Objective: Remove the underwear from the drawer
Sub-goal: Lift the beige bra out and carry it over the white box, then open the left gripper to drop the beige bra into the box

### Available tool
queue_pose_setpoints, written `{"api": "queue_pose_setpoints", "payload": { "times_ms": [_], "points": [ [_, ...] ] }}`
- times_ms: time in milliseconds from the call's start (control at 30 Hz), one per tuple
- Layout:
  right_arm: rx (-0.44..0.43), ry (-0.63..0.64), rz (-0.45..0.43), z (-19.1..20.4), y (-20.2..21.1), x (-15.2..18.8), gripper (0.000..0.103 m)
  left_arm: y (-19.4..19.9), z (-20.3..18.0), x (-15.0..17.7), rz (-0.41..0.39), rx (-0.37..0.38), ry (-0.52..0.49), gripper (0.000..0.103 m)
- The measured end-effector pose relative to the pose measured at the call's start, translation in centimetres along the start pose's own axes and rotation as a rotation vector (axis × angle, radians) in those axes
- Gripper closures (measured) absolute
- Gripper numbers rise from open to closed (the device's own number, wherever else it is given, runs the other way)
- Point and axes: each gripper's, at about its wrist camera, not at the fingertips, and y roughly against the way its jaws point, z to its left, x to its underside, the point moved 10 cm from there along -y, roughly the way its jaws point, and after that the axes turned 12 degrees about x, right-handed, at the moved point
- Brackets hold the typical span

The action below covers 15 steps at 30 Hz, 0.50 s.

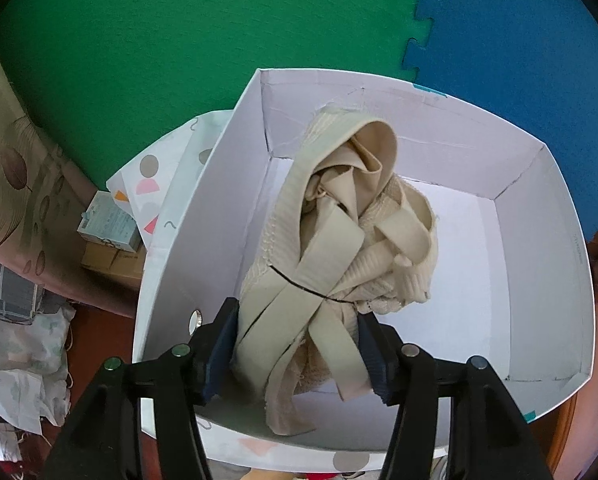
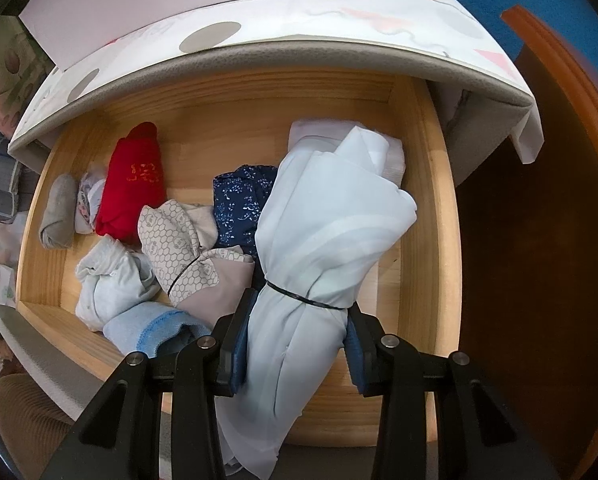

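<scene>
The left gripper [image 1: 299, 354] holds a beige bundle [image 1: 335, 240] between its jaws inside a white box [image 1: 547, 280], the bundle reaching toward 12 o'clock. The right gripper [image 2: 295, 348], jaws narrow, clamps a pale blue bundle [image 2: 323, 232] over the wooden drawer [image 2: 431, 216]; other underwear lies at 10 o'clock.

The left gripper [image 1: 299, 354] points down into a white cardboard box [image 1: 547, 264]. Between its jaws sits a beige underwear bundle [image 1: 339, 240], tied round with a thin black band [image 1: 299, 285] just ahead of the jaws. The blue pads [image 1: 219, 354] lie against the bundle's folded straps on either side, though whether they press on it cannot be told. Ahead of the jaws the bundle rests on the box's white floor. Beyond the box, green and blue foam mats [image 1: 139, 60] interlock.
</scene>
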Motion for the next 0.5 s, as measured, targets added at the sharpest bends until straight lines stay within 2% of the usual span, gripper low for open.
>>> {"api": "queue_pose_setpoints", "payload": {
  "times_ms": [133, 333, 500],
  "points": [
    [-0.002, -0.003, 0.002, 0.2, 0.0, 0.0, 0.067, 0.0, -0.2, -0.3, -0.011, -0.002, -0.011, 0.042],
    [-0.001, 0.0, 0.001, 0.1, -0.1, 0.0, 0.067, 0.7, -0.5, -0.7, -0.015, 0.043, 0.006, 0.039],
    [0.005, 0.003, 0.001, 0.2, -0.1, -0.1, 0.067, 2.6, -0.8, -0.5, -0.04, 0.051, -0.01, 0.039]
  ]
}}
